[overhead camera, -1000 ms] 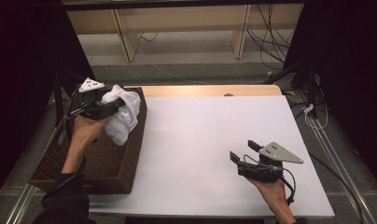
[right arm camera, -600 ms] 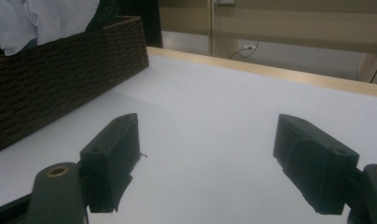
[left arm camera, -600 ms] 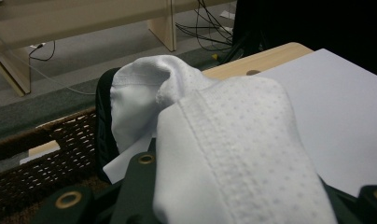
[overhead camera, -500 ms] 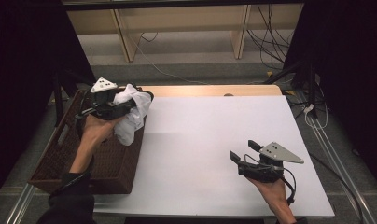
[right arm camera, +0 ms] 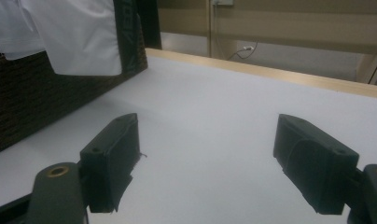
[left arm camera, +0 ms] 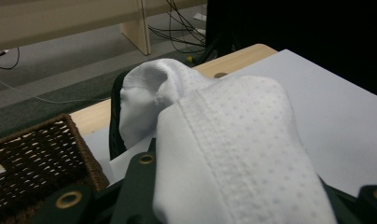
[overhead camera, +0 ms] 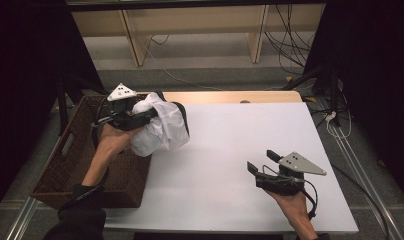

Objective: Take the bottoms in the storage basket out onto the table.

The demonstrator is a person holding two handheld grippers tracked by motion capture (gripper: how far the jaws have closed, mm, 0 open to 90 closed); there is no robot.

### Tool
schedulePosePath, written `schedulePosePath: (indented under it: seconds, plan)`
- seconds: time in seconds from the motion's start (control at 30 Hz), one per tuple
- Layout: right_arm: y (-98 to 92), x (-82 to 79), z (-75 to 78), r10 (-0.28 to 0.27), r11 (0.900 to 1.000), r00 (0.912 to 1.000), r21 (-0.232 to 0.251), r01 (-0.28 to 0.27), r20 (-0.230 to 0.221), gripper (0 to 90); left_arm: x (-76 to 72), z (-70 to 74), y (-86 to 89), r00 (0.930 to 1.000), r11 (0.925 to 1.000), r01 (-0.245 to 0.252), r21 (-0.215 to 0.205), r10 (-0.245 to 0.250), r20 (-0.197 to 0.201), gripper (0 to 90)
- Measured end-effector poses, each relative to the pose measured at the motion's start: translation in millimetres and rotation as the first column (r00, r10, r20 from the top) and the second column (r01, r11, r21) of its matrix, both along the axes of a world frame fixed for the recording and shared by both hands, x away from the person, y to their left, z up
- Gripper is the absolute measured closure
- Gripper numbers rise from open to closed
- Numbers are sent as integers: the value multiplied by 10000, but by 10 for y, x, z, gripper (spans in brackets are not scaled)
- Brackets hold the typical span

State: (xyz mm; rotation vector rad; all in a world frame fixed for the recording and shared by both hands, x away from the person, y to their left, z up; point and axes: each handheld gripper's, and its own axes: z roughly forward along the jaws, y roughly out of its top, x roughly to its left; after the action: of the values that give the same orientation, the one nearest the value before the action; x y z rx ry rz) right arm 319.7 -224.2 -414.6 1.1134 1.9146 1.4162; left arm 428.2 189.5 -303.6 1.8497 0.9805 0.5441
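Note:
A white garment [overhead camera: 160, 131] with a dark lining hangs bunched from my left gripper [overhead camera: 140, 118], which is shut on it above the right rim of a brown wicker basket [overhead camera: 65, 165]. In the left gripper view the white dotted fabric [left arm camera: 224, 140] drapes over the jaws and hides them. My right gripper [overhead camera: 261, 161] rests low over the white table [overhead camera: 230, 150] at the front right, open, with nothing between its fingers [right arm camera: 112, 154]. From the right gripper view the garment [right arm camera: 79, 32] dangles over the basket [right arm camera: 32, 102] at the upper left.
The basket takes up the table's left side. A wooden edge strip [overhead camera: 230, 96] runs along the table's far side. Beyond it, wooden furniture legs [overhead camera: 132, 40] stand on a grey floor strewn with cables [overhead camera: 290, 45]. Dark curtains flank both sides.
My left gripper has carried the garment up and to the right, from over the basket's middle to its right rim. The right gripper has stayed put.

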Motion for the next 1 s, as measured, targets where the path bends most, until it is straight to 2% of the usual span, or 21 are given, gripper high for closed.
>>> schedulePosePath:
  seconds: [0.23, 0.53, 0.8, 1.0]
  plan:
    - [-2, -1, 2, -9, 10000, 10000, -17, 9, 2, 238, -35, -5, -116, 9991, 9990, 417, -165, -417, -38, 673]
    - [-9, 0, 4, -23, 10000, 10000, -14, 23, 25, 238, -85, -42, -335, 9925, 9923, 1203, -278, -1208, -171, 673]
    - [-9, -2, 5, -28, 10000, 10000, -10, 28, 44, 238, -101, -104, -496, 9862, 9866, 1617, -214, -1624, -335, 673]
    - [-12, -3, 6, -35, 10000, 10000, -9, 36, 53, 238, -92, -132, -562, 9831, 9838, 1761, -346, -1776, -449, 673]
